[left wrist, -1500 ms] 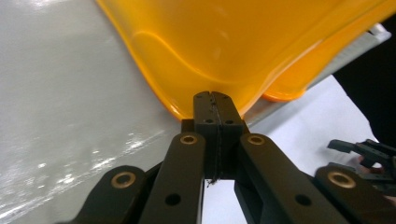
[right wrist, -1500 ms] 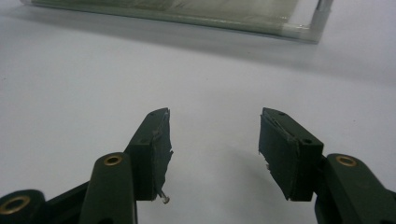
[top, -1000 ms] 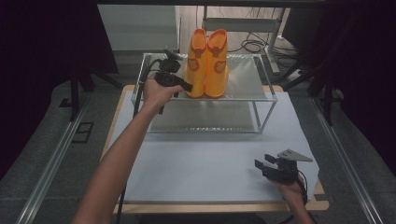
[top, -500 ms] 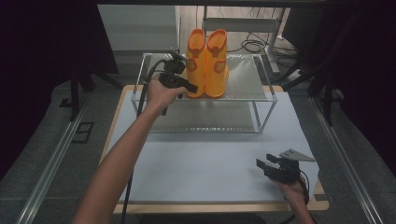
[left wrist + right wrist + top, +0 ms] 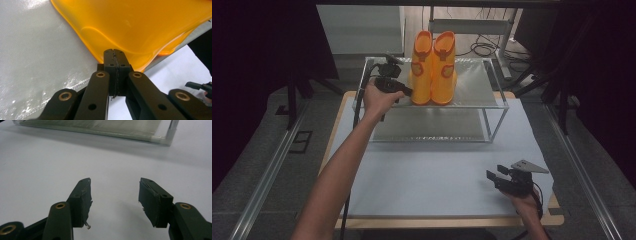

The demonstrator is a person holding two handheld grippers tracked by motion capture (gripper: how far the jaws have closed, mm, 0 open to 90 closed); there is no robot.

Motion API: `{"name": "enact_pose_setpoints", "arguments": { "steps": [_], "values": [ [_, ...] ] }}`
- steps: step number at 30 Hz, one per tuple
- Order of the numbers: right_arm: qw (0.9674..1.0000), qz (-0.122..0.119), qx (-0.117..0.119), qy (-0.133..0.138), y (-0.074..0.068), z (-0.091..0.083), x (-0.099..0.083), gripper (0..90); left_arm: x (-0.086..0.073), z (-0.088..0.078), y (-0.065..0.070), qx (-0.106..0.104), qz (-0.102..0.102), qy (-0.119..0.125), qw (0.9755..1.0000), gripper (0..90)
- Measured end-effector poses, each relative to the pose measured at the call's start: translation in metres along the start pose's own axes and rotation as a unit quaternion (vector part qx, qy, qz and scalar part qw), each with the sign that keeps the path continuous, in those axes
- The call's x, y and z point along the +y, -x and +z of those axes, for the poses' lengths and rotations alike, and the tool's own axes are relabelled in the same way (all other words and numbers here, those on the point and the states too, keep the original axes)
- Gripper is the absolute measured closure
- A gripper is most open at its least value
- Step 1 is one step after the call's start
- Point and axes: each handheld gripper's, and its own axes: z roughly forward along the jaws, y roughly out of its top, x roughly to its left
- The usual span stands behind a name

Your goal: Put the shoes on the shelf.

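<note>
Presently the pair of orange rubber boots (image 5: 433,67) stands upright on the top shelf of the wire rack (image 5: 492,102), upper centre of the high view. We keep the left gripper (image 5: 407,91) fully closed, its tip touching the nearer boot's sole edge, apparently to nudge it. The right gripper (image 5: 492,176) rests lower right, jaws wide and empty.

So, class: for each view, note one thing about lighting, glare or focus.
High view: dark surroundings, while the white table and orange boots are brightly lit. Left gripper view: glare patches on the silvery shelf; the boot looms close and soft. Right gripper view: the shelf frame is blurred, and soft shadows lie on the table.
</note>
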Motion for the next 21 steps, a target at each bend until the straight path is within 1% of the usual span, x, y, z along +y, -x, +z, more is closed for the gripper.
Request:
{"name": "enact_pose_setpoints", "arguments": {
  "steps": [5,8,11,15,17,19,21],
  "values": [
    [1.0,0.003,0.001,0.001,0.0,-0.001,0.001,43.2,0.002,0.003,0.006,0.002,0.0,0.002,1.0,90.0],
    [1.0,0.002,0.002,0.002,-0.001,0.0,0.001,43.2,0.003,0.004,0.008,-0.014,-0.006,0.005,0.9999,90.0],
    [1.0,0.0,0.003,-0.001,-0.001,0.0,0.0,43.2,0.004,0.006,0.012,-0.014,0.0,0.005,0.9999,90.0],
    [1.0,0.003,0.002,0.0,-0.001,0.0,0.0,43.2,0.003,0.004,0.009,-0.016,0.0,0.004,0.9999,90.0],
    [1.0,0.001,0.002,-0.001,0.0,0.0,0.0,43.2,0.001,0.002,0.007,-0.014,0.001,0.009,0.9999,90.0],
    [1.0,0.001,0.003,0.0,-0.001,0.0,0.0,43.2,-0.001,-0.002,0.005,-0.021,0.002,0.014,0.9997,87.6],
    [1.0,0.002,0.003,0.0,-0.001,0.0,0.0,43.2,-0.003,-0.007,0.004,-0.017,0.007,0.015,0.9997,86.0]
  ]
}}
